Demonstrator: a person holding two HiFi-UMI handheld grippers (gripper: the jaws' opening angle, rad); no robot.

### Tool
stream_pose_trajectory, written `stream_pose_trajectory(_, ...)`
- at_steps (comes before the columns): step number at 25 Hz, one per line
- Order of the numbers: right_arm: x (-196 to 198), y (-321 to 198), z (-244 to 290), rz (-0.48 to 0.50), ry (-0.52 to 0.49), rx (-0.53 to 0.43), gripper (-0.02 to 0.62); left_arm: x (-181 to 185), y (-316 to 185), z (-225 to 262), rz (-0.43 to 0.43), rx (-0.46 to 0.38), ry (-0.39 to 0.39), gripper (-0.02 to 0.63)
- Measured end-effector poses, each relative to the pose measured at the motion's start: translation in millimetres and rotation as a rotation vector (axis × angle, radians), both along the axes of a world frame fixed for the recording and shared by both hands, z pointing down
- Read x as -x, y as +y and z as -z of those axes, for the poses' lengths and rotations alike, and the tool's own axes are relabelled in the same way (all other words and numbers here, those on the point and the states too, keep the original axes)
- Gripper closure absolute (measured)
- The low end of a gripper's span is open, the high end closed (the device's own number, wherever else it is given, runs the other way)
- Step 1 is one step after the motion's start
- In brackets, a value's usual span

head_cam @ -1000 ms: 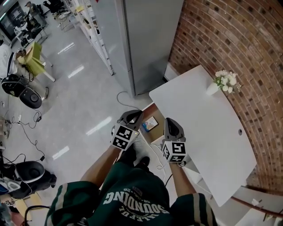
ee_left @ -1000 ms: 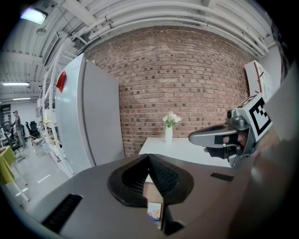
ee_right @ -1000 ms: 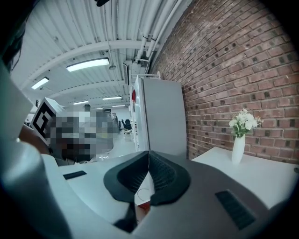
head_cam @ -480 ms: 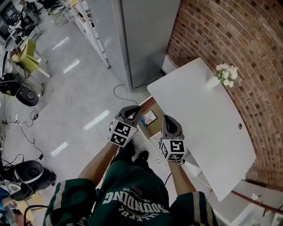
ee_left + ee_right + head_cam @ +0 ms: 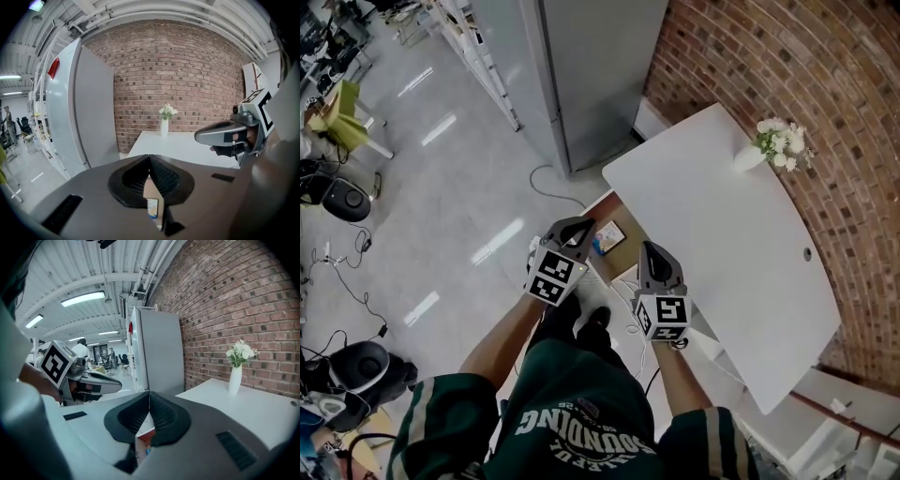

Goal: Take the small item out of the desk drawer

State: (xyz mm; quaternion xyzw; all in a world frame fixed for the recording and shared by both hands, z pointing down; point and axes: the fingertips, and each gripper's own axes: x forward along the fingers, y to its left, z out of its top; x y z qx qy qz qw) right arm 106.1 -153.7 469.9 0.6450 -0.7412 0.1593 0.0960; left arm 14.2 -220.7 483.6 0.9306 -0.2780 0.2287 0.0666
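Brick-walled (image 5: 825, 84) corner, smooth white counter (image 5: 722, 225), slim vase (image 5: 750, 157) by its far edge. Under the counter's left edge, open wood-toned drawer (image 5: 623, 253) with small flat blue-and-white item (image 5: 607, 237) inside. Left gripper (image 5: 579, 225) and right gripper (image 5: 651, 247) both closed, empty, above drawer. Best to open one first, descend squarely, pinch the thin edges.

In the middle of the head view, my left gripper (image 5: 577, 227) and right gripper (image 5: 651, 249) cover most of the open drawer (image 5: 625, 251). The small item (image 5: 607, 237) in it is too small to identify. At lower centre of each gripper view, only a sliver of that drawer shows under my jaws.
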Motion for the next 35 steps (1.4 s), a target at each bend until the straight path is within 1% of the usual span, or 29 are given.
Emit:
stream_pose_trajectory(8,-1,-2,-19,-0.025,0.006,0.038,0.571,-9,3,-34,-0.053,0.04,-0.027,0.591)
stream_pose_trajectory(19,2,-7,-57,-0.066,0.001,0.095,0.571,-11,-2,-96,-0.088,0.11,-0.072,0.589)
stream_pose_trajectory(25,7,-13,-78,-0.068,-0.003,0.119,0.571,-14,-3,-125,-0.11,0.127,-0.103,0.589)
stream_pose_trajectory(28,8,-12,-89,-0.074,-0.01,0.138,0.571,-12,-3,-140,-0.116,0.14,-0.131,0.589)
stream_pose_trajectory(35,6,-12,-118,-0.125,-0.053,0.174,0.571,-17,-6,-177,-0.127,0.184,-0.161,0.588)
